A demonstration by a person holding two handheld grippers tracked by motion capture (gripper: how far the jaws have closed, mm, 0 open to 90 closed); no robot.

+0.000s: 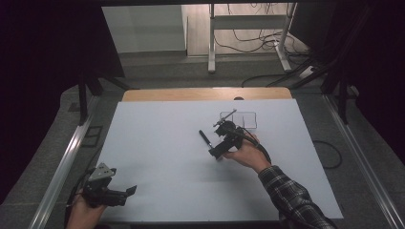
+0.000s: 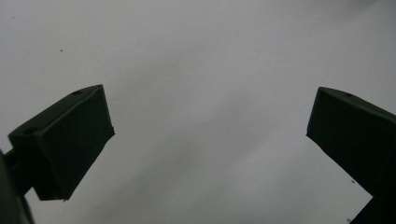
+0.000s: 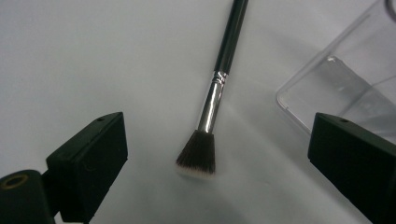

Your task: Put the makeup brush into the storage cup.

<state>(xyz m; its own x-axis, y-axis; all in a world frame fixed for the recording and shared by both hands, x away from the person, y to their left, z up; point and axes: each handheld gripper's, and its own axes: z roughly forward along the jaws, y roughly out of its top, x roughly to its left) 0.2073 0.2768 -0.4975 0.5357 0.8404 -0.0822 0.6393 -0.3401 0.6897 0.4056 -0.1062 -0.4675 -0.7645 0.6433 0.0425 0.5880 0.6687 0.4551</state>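
While the right hand-held gripper [image 3: 217, 154] hovers open over a makeup brush [image 3: 212, 109] beside a clear tray [image 3: 345, 88], the left hand-held gripper [image 2: 210, 144] rests open above the table [image 1: 157, 157].

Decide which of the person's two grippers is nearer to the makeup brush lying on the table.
Right. The right gripper hangs just beside the makeup brush, its open jaws flanking the bristles without touching. The left gripper rests open at the table's near left corner, far off.
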